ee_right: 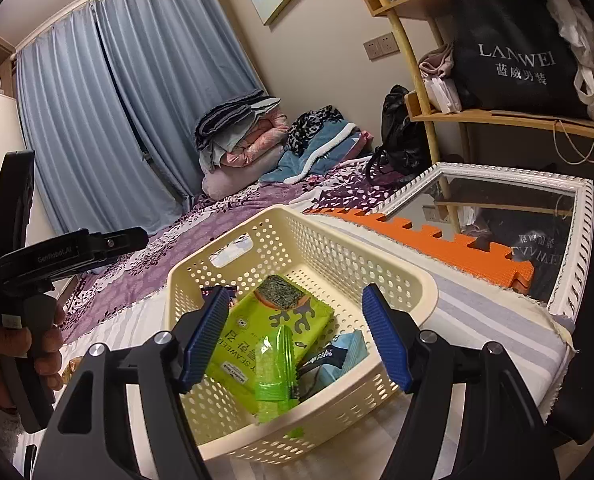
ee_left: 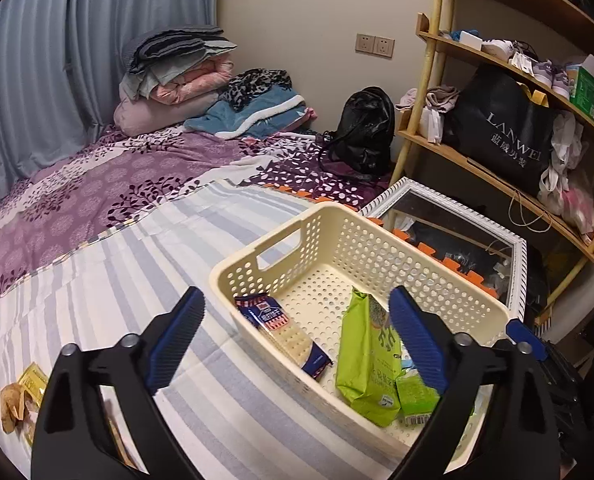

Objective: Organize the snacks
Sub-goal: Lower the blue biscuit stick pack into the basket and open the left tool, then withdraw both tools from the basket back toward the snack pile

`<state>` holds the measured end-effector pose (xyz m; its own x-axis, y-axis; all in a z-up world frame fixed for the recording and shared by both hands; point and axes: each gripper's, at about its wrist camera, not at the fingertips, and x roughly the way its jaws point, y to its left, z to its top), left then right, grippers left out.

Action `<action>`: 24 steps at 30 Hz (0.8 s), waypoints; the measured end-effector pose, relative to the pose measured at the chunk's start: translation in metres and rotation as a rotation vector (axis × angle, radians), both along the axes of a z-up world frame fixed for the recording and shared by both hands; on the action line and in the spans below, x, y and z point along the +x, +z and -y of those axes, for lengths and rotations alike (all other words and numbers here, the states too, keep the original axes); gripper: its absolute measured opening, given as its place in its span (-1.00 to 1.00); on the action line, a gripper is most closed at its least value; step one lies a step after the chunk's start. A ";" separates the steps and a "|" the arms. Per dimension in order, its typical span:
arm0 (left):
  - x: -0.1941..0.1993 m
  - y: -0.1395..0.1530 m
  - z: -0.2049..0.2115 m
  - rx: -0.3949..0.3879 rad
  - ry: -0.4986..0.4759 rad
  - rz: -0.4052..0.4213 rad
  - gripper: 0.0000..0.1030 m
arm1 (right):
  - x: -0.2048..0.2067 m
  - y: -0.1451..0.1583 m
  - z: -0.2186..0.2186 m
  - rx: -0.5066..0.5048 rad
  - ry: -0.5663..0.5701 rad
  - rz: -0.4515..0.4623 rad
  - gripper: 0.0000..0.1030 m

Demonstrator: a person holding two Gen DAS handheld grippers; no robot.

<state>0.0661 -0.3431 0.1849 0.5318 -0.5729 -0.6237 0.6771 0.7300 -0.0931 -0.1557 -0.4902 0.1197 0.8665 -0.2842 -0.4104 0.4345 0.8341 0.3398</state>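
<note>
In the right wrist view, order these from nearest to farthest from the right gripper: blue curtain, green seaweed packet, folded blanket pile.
1. green seaweed packet, in the basket, between the right gripper fingers.
2. folded blanket pile, far end of bed.
3. blue curtain, behind, left.

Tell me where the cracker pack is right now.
The cracker pack lies inside the cream basket, along its left wall in the left wrist view, left of the green seaweed bag.

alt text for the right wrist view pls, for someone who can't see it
The open right gripper hangs empty over a cream perforated basket on a striped bedspread. Inside lie a green seaweed pack, a smaller green packet and a blue packet. The left gripper's handle, held in a hand, shows at the left edge.
</note>
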 end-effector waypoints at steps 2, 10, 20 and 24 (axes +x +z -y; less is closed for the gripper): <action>-0.001 0.001 -0.005 0.006 0.010 0.004 0.89 | -0.001 0.003 -0.003 -0.004 0.002 0.004 0.34; -0.011 0.003 -0.027 0.018 0.051 0.026 0.94 | -0.003 0.015 -0.017 -0.022 0.024 0.021 0.41; -0.014 -0.004 -0.066 0.033 0.135 0.010 0.94 | 0.003 0.026 -0.046 -0.044 0.087 0.018 0.64; -0.015 -0.009 -0.089 0.036 0.179 -0.002 0.94 | 0.009 0.029 -0.059 -0.044 0.128 0.008 0.75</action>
<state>0.0514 -0.2540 0.1755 0.6223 -0.4465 -0.6429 0.5357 0.8418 -0.0660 -0.1464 -0.4309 0.1485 0.9000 -0.1888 -0.3928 0.3211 0.8967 0.3047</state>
